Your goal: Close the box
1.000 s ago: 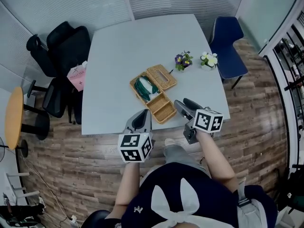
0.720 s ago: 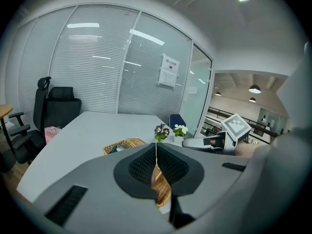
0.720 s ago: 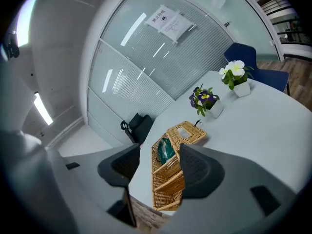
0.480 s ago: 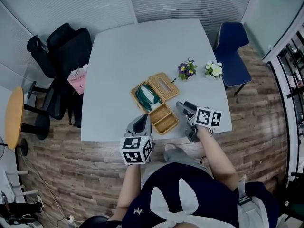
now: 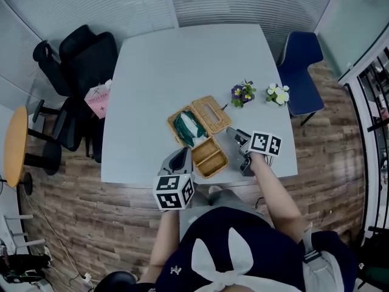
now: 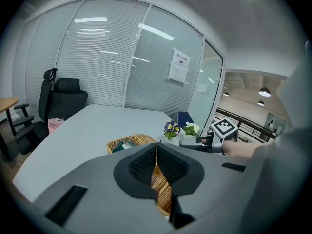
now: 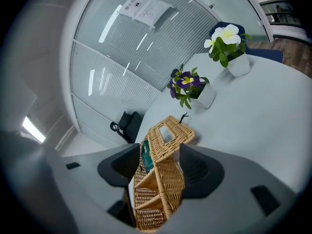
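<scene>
At frame center, wicker box (image 5: 209, 158) lid (image 5: 211, 109) is open; right gripper (image 5: 237, 139) jaws apart, left gripper (image 5: 178, 159) jaws together. Approach stage imo; next, flip lid.

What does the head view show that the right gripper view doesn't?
Only the head view shows the left gripper, the pink bag and the round orange table. Only the right gripper view shows the paper notice on the glass wall. Both show the open wicker box, the purple flowers and the white flowers.
</scene>
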Demonstrator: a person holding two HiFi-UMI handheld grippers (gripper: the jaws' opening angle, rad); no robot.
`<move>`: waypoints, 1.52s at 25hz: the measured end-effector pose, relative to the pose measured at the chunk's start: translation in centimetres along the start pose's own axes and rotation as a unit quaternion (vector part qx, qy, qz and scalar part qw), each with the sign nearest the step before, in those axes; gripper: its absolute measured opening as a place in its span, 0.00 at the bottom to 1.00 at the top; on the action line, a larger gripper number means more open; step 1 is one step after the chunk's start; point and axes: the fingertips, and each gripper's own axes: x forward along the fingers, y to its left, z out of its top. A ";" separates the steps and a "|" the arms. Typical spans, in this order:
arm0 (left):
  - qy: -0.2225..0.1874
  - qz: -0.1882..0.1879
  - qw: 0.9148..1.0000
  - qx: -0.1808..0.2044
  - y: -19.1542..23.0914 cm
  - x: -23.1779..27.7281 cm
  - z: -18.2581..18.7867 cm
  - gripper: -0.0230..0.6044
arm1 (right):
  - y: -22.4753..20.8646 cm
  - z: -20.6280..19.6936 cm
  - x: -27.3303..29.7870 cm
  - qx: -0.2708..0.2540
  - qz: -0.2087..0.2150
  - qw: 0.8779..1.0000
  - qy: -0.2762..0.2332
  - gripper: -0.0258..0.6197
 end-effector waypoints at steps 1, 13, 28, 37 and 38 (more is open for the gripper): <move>0.001 0.000 1.000 -0.001 0.1 0.2 0.0 0.08 | -0.3 0.2 0.4 0.011 -0.001 1.000 0.000 0.42; 0.013 0.000 1.000 -0.002 0.5 2.1 -0.2 0.08 | -4.8 0.6 4.5 0.106 -0.018 0.994 0.013 0.41; 0.031 0.015 0.999 -0.010 1.9 3.0 -1.5 0.08 | -7.9 0.5 7.1 0.247 0.003 0.969 -0.004 0.38; 0.031 0.028 0.999 -0.023 2.7 3.1 -1.9 0.08 | -8.2 0.0 7.3 0.263 0.005 0.965 0.007 0.22; 0.030 0.029 0.999 -0.023 2.7 3.0 -1.8 0.08 | -8.2 0.0 7.2 0.264 0.004 0.965 0.006 0.21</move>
